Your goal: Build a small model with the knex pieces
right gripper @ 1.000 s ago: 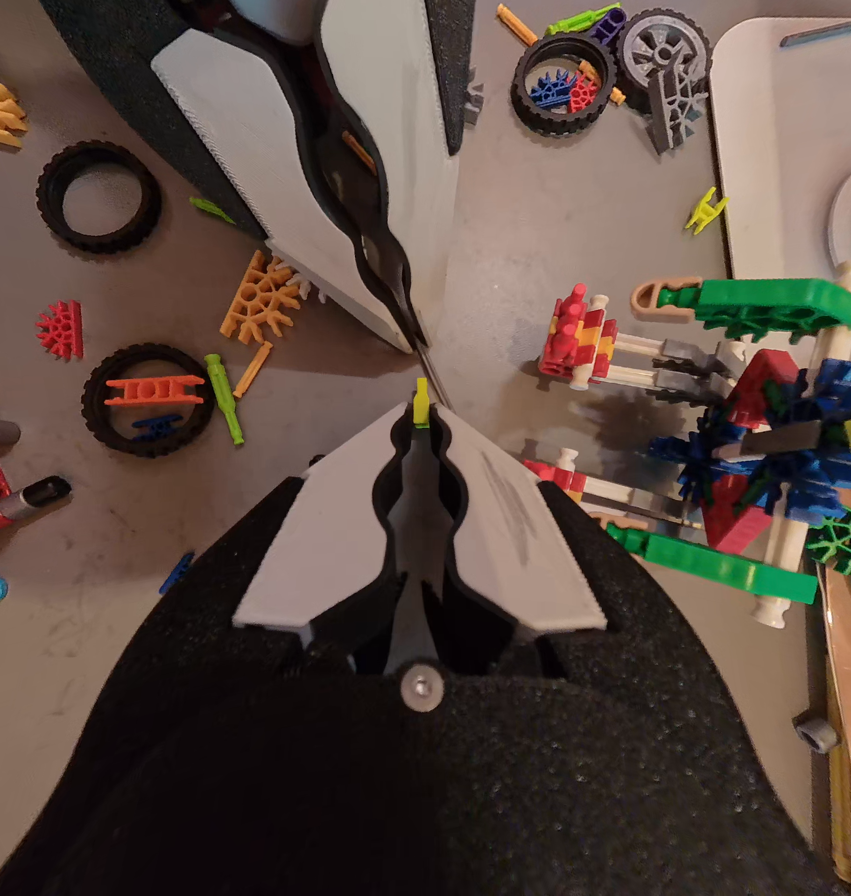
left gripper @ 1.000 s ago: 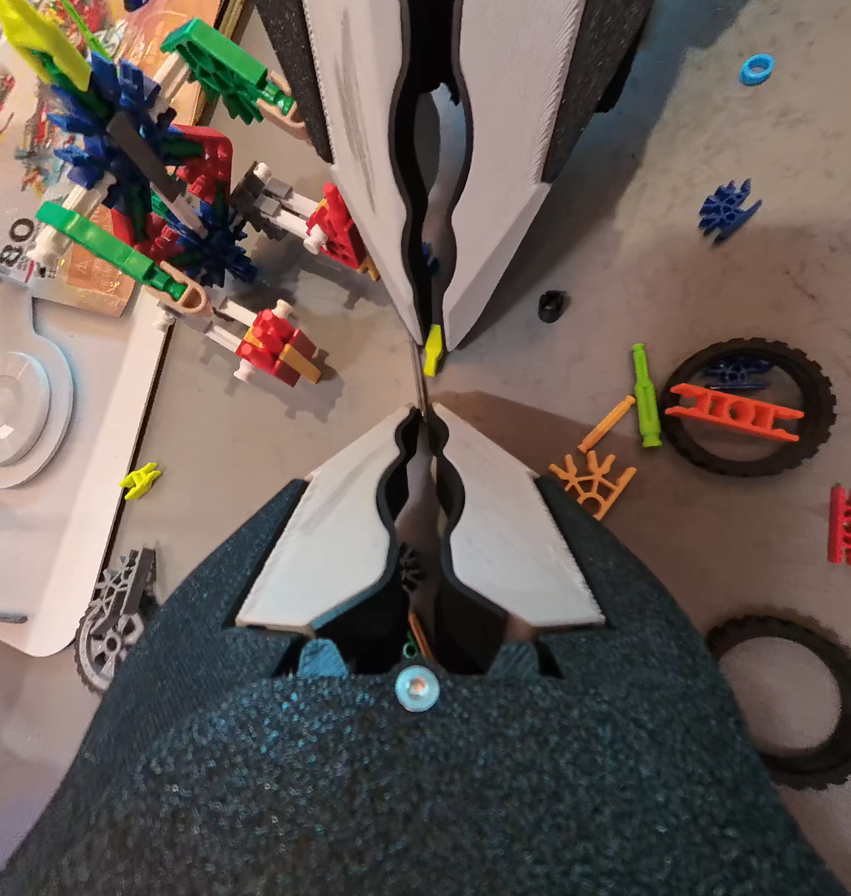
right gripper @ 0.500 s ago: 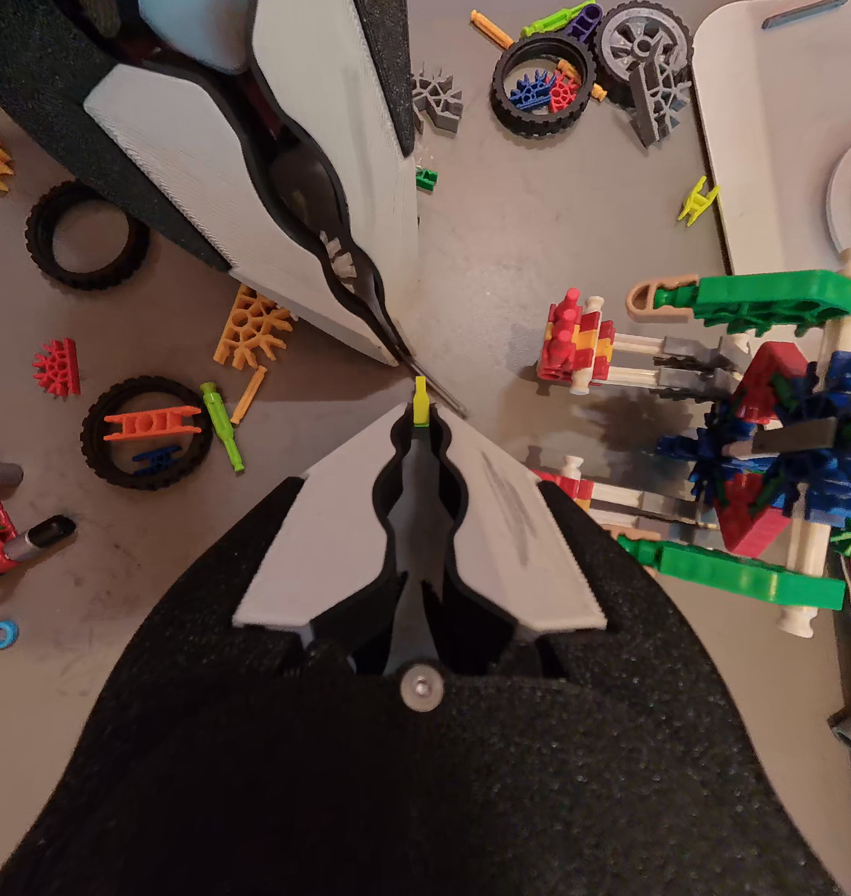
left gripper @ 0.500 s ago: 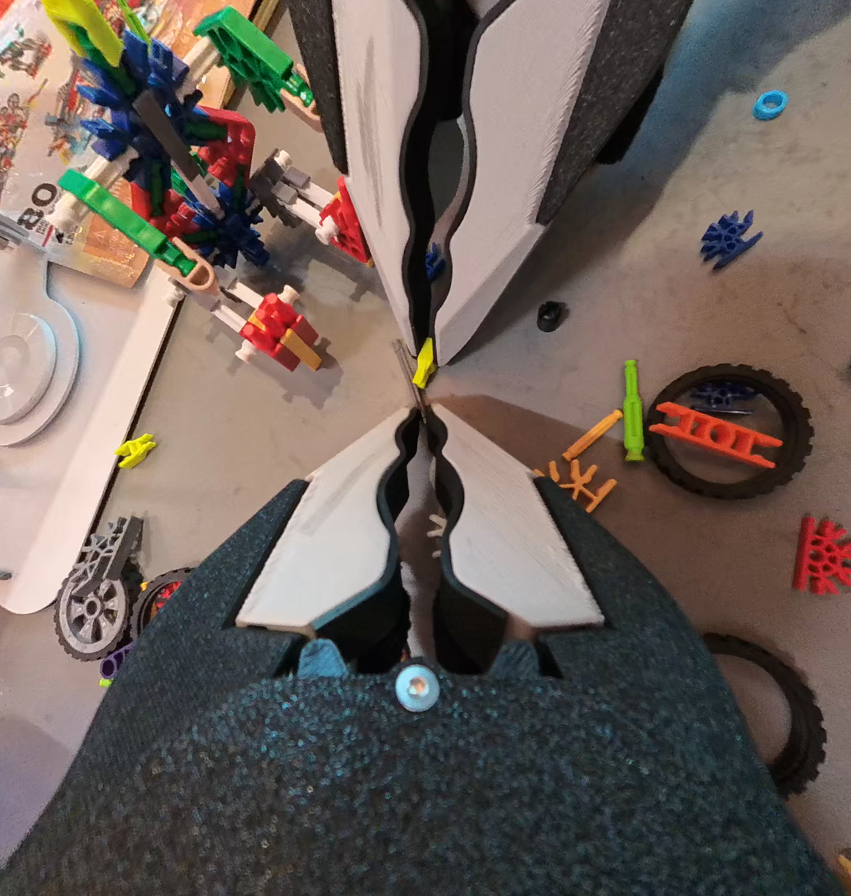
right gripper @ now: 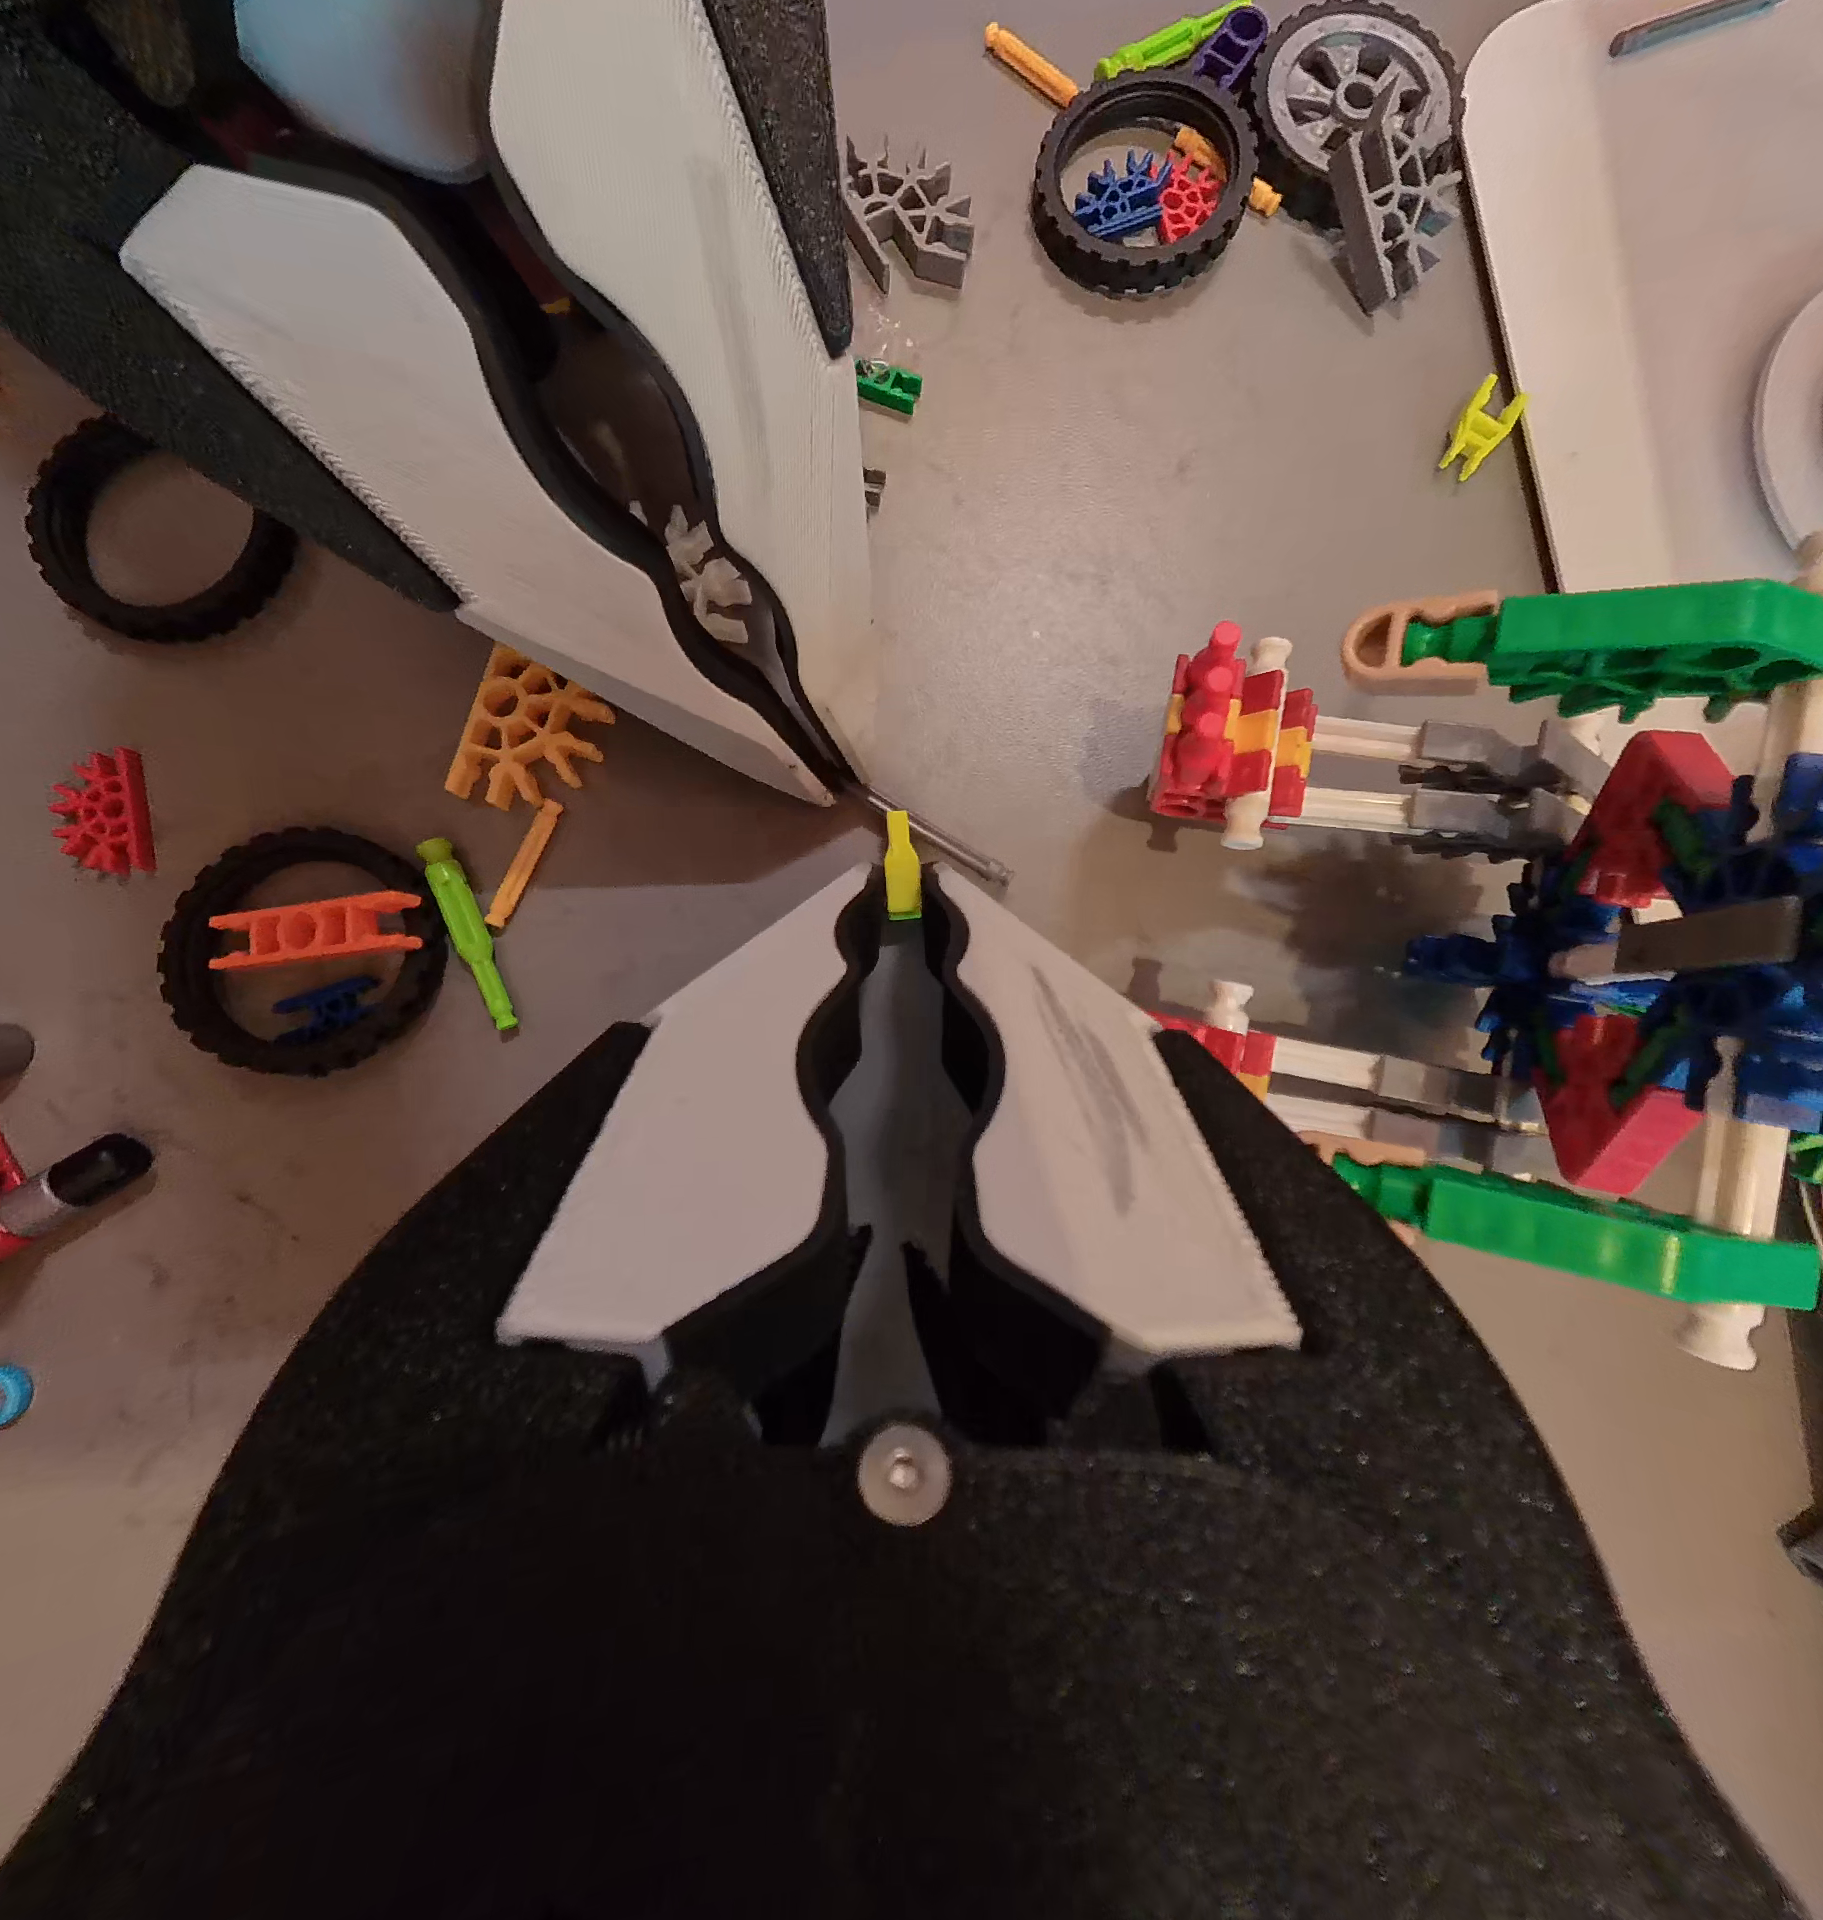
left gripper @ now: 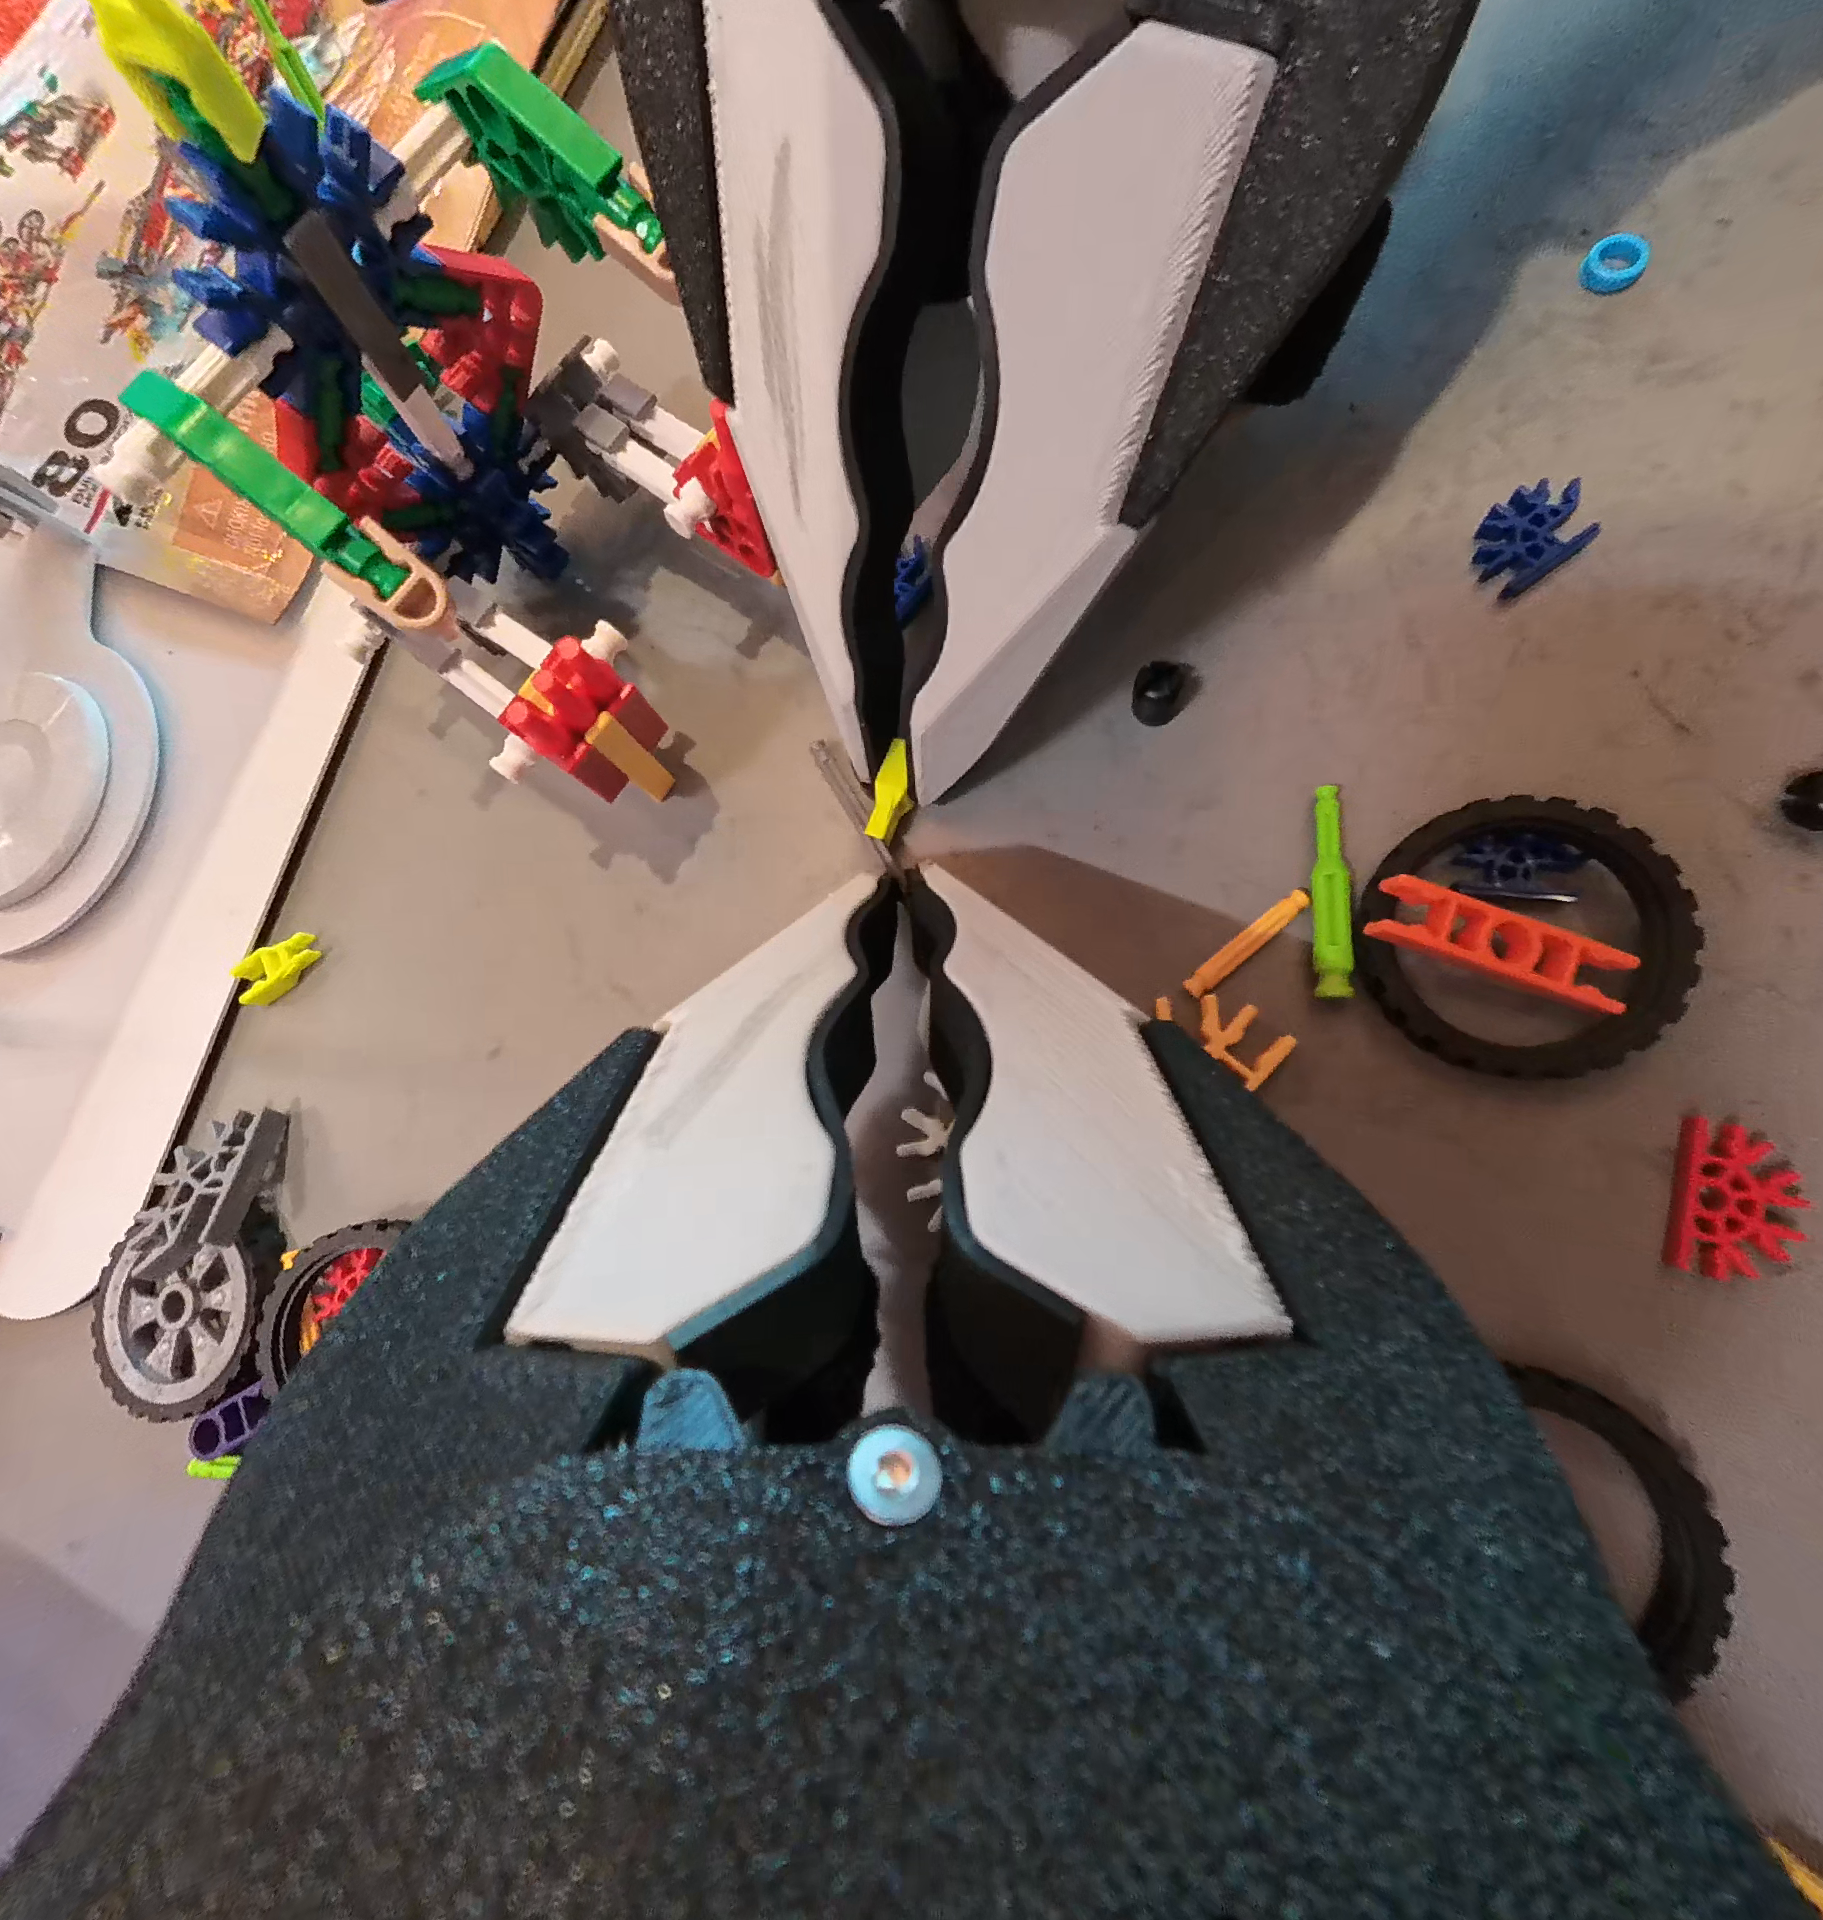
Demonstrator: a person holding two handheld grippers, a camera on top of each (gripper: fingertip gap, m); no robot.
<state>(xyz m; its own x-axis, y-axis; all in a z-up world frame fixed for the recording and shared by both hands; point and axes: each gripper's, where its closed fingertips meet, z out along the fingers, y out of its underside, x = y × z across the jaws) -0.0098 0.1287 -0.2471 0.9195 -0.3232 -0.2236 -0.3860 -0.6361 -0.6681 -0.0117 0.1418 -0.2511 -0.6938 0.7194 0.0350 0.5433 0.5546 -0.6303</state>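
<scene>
Yellow connector piece (right gripper: 896,868) sat pinched in the right gripper (right gripper: 899,883), tip to tip with the left gripper (left gripper: 899,883), which was clamped on a thin grey rod (right gripper: 933,831). Joining seemed underway; alignment looked critical. Toy model (right gripper: 1613,935) stood nearby.

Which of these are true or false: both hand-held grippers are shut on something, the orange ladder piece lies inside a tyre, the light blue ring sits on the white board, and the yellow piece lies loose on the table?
1. Both hold something. True: the left hand-held gripper pinches a thin grey rod; the right hand-held gripper pinches a small yellow piece.
2. The orange ladder piece lies inside a black tyre. True.
3. The light blue ring sits on the white board. False: it lies on the grey table.
4. The yellow piece lies loose. False: it is gripped.
</scene>
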